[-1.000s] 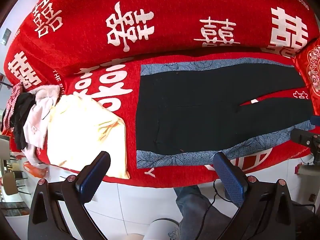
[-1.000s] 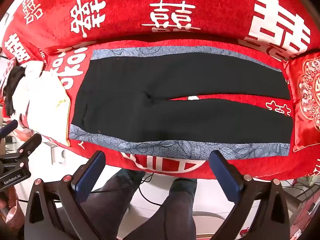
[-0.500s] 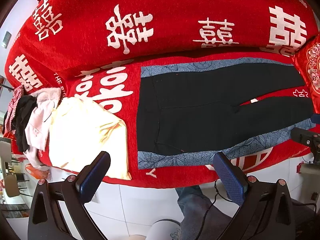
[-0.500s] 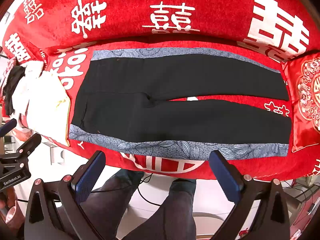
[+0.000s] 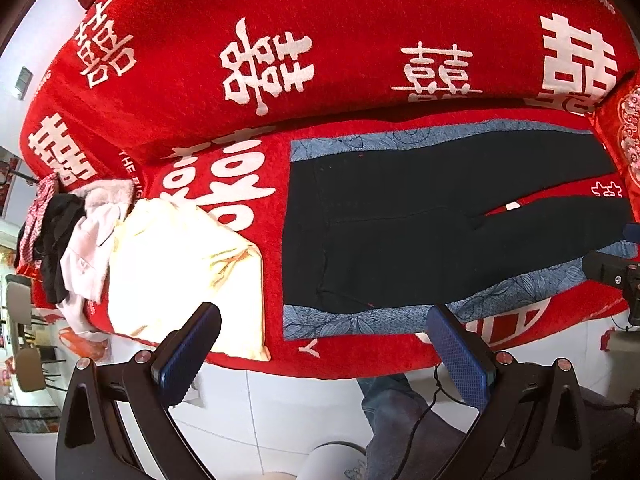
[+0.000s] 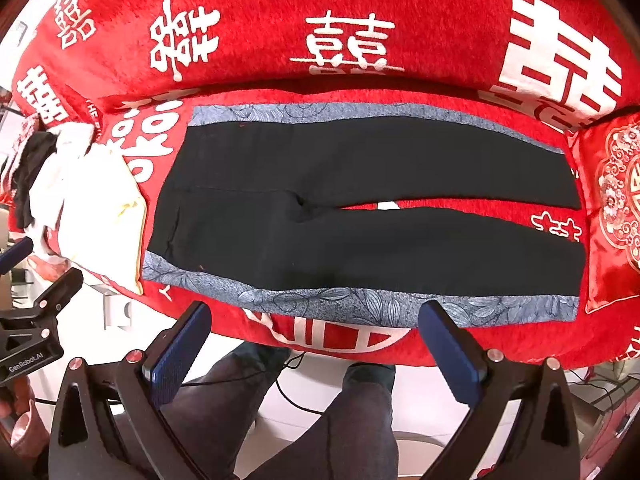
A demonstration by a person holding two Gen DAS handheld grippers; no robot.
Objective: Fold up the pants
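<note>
Black pants (image 5: 420, 224) with blue-grey flowered side stripes lie flat and spread on the red sofa seat, waist to the left, both legs running right; they also show in the right wrist view (image 6: 360, 208). My left gripper (image 5: 320, 340) is open and empty, hovering in front of the sofa's front edge near the waist's near corner. My right gripper (image 6: 316, 336) is open and empty, in front of the near leg's striped edge. Neither touches the pants.
A folded pale yellow garment (image 5: 180, 268) and a heap of pink, black and checked clothes (image 5: 68, 248) lie left of the pants. A red embroidered cushion (image 6: 616, 208) stands at the right end. The sofa backrest (image 5: 360, 40) rises behind. White floor tiles and the person's legs (image 6: 320, 420) are below.
Both grippers have moved slightly closer to the sofa and a little lower; the pants sit slightly higher and larger in view. Nothing was grasped.
</note>
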